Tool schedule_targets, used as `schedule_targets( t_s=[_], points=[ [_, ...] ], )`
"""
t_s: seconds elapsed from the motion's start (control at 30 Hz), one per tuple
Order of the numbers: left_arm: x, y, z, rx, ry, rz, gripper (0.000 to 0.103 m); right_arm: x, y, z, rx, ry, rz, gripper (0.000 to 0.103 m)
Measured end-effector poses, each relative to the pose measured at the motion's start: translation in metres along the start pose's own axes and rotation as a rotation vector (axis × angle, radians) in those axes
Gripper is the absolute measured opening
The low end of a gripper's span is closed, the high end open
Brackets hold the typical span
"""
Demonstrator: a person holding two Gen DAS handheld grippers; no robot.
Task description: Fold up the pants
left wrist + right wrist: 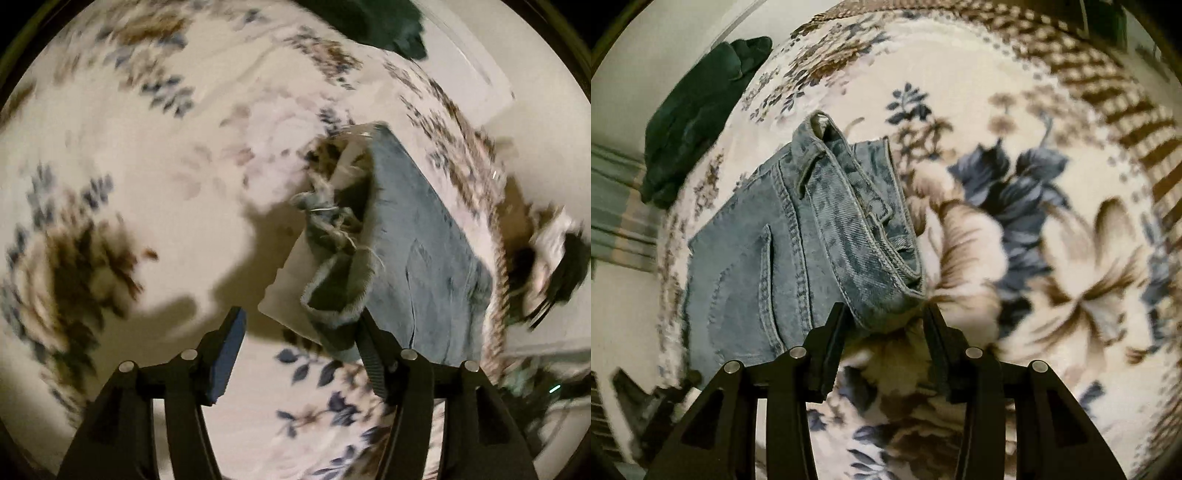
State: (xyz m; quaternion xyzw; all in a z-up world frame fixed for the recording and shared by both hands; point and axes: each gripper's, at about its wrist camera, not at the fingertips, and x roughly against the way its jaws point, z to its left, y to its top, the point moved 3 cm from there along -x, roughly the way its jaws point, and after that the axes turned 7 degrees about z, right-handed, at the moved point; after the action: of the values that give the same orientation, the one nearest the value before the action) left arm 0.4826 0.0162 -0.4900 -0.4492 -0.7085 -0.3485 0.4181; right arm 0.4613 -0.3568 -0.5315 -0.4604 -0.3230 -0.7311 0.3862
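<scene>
Light blue jeans lie folded on a floral blanket. In the left wrist view the jeans [417, 258] show their frayed leg hems at centre right, and my left gripper [301, 325] is open, its right finger beside the hem edge. In the right wrist view the jeans [798, 243] show the waistband end, and my right gripper [882, 314] is open with the waistband corner just between and ahead of its fingertips, not clamped.
The cream blanket with blue and brown flowers [1034, 236] covers the surface. A dark green garment [701, 110] lies at the blanket's far edge, also in the left wrist view [373, 26]. Pale floor lies beyond the blanket's edge.
</scene>
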Motion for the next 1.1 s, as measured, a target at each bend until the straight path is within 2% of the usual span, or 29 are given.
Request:
schedule_targets(
  t_s=[0.07,0.1,0.13,0.2,0.3,0.47,0.67,0.9,1.1],
  points=[
    [0.008,-0.002,-0.015,-0.077,0.081,-0.010,0.081,0.013,-0.003,0.008,0.044,-0.071,-0.023,0.047],
    [0.014,-0.005,-0.026,-0.131,0.129,-0.018,0.086,0.022,-0.007,0.014,0.073,-0.110,-0.038,0.054],
    [0.017,-0.007,-0.033,-0.161,0.152,-0.022,0.087,0.029,-0.009,0.019,0.095,-0.143,-0.048,0.059],
    [0.026,-0.011,-0.051,-0.235,0.207,-0.031,0.087,0.047,-0.015,0.032,0.141,-0.196,-0.068,0.076],
    [0.042,-0.020,-0.071,-0.307,0.239,-0.026,0.087,0.071,-0.024,0.052,0.195,-0.248,-0.101,0.089],
    [0.082,-0.032,-0.096,-0.358,0.263,-0.067,0.087,0.118,-0.042,0.086,0.285,-0.302,-0.164,0.103],
    [0.150,-0.058,-0.126,-0.401,0.275,-0.149,0.087,0.196,-0.069,0.110,0.339,-0.337,-0.264,0.103],
    [0.243,-0.099,-0.151,-0.424,0.272,-0.264,0.087,0.303,-0.108,0.114,0.348,-0.303,-0.330,0.103],
    [0.311,-0.140,-0.162,-0.427,0.257,-0.321,0.087,0.399,-0.154,0.122,0.384,-0.273,-0.402,0.103]
  ],
)
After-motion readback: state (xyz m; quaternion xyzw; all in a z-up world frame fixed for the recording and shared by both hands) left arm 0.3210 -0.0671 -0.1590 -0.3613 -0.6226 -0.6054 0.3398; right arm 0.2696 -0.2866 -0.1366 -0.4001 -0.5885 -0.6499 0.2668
